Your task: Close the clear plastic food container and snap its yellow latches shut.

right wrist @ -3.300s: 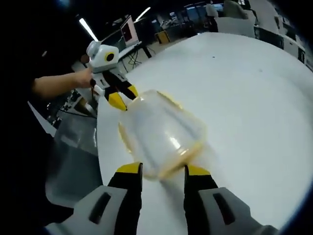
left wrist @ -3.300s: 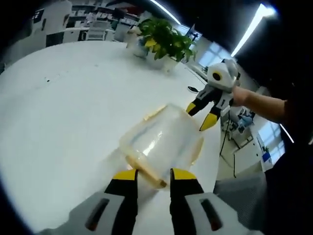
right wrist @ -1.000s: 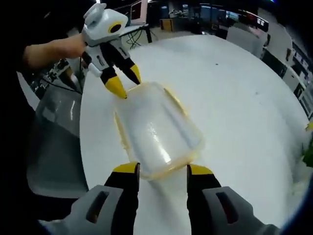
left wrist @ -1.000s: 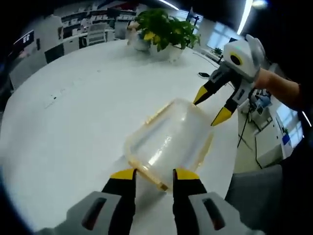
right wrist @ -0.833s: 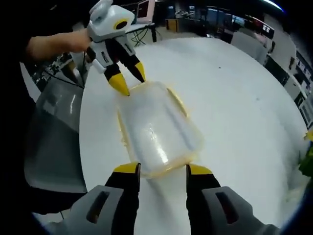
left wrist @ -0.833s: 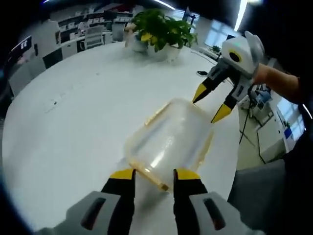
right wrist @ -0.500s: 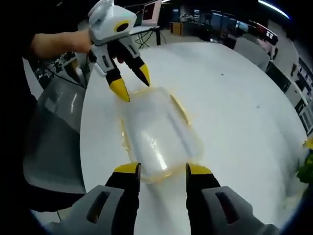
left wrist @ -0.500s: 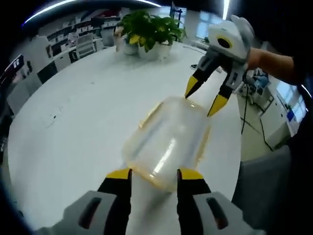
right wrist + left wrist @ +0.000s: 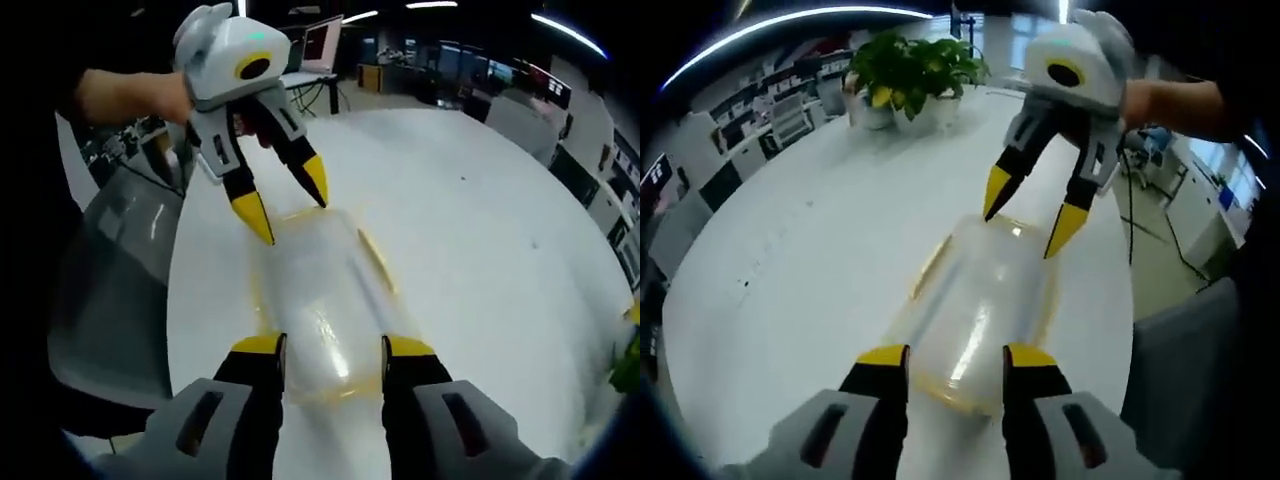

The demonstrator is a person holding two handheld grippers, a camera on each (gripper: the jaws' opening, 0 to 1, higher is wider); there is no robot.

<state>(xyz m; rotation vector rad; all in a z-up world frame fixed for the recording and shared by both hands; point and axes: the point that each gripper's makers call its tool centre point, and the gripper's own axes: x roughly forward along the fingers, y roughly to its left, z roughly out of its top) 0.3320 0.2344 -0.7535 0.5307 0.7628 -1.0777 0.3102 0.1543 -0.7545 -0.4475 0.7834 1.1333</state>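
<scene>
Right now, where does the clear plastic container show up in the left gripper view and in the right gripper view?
Left gripper view: the clear plastic container lies at lower centre, running from between this gripper's own yellow fingers up toward the other gripper.
Right gripper view: the container lies at lower centre, below the other gripper.
Shared landmark: the white table under it.

container (image 9: 980,310) clear, pale yellow rim and latches. table (image 9: 810,260) plain white. left gripper (image 9: 953,358) and right gripper (image 9: 330,350): grey bodies, black jaws, yellow tips. plant (image 9: 910,70) green, some yellow leaves.
</scene>
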